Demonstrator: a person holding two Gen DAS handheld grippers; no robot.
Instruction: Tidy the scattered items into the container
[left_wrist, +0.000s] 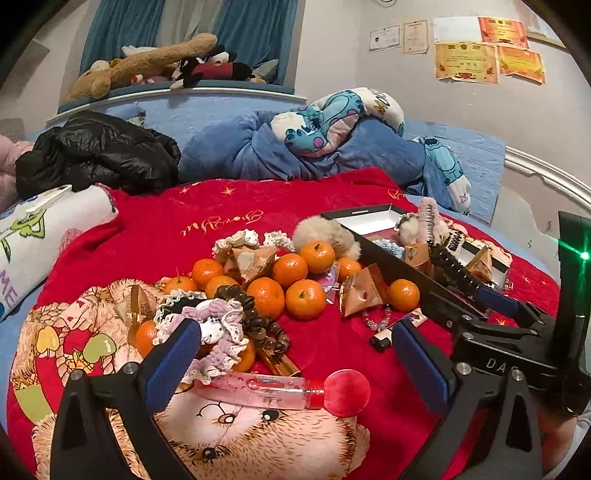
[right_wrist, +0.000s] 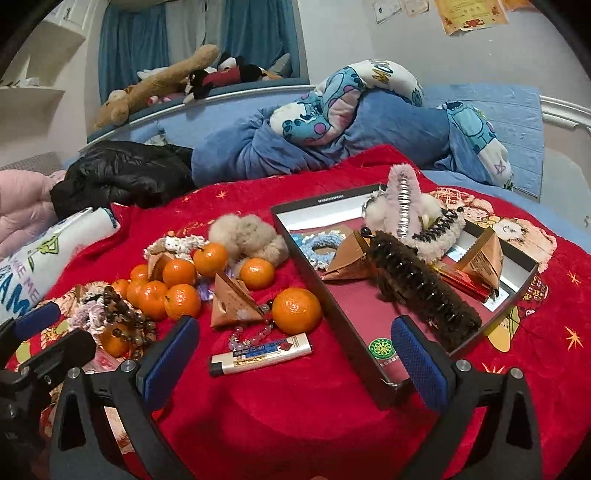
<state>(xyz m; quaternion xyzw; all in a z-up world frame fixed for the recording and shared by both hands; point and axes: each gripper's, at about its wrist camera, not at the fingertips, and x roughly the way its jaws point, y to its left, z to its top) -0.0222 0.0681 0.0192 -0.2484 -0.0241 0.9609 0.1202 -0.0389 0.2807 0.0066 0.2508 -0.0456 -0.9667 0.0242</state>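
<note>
Both sets of tongs stand wide apart and hold nothing: the left tongs (left_wrist: 295, 365) hover low over a clear tube with a red ball cap (left_wrist: 284, 393) lying on the red blanket (left_wrist: 332, 350), and the right tongs (right_wrist: 295, 360) straddle bare blanket with a lighter (right_wrist: 260, 354) just ahead of them. Both things are round and slick, so I judge a pinch on the soft bed could squirt the tube sideways or press it down into the fabric, and the lighter could twist out of the pads. The right-hand finger (right_wrist: 421, 365) of the right tongs sits almost against the near corner of the container (right_wrist: 325, 295), a shallow black tray with a red floor; a careless sweep there might tip or shove it, since bedding gives no firm footing. Further on, the mandarins (left_wrist: 288, 284) are heaped against paper pyramid packets (right_wrist: 232, 302), bead bracelets (left_wrist: 258, 317) and frilly scrunchies (left_wrist: 218, 325); pulling one piece may drag a bracelet or set fruit rolling off the blanket. Farthest, the tray already holds a dark claw clip (right_wrist: 421, 291), a fluffy clip (right_wrist: 402, 206), a blue scrunchie (right_wrist: 321, 245) and packets, piled above its low rim, so more dropped on top could spill over.
</note>
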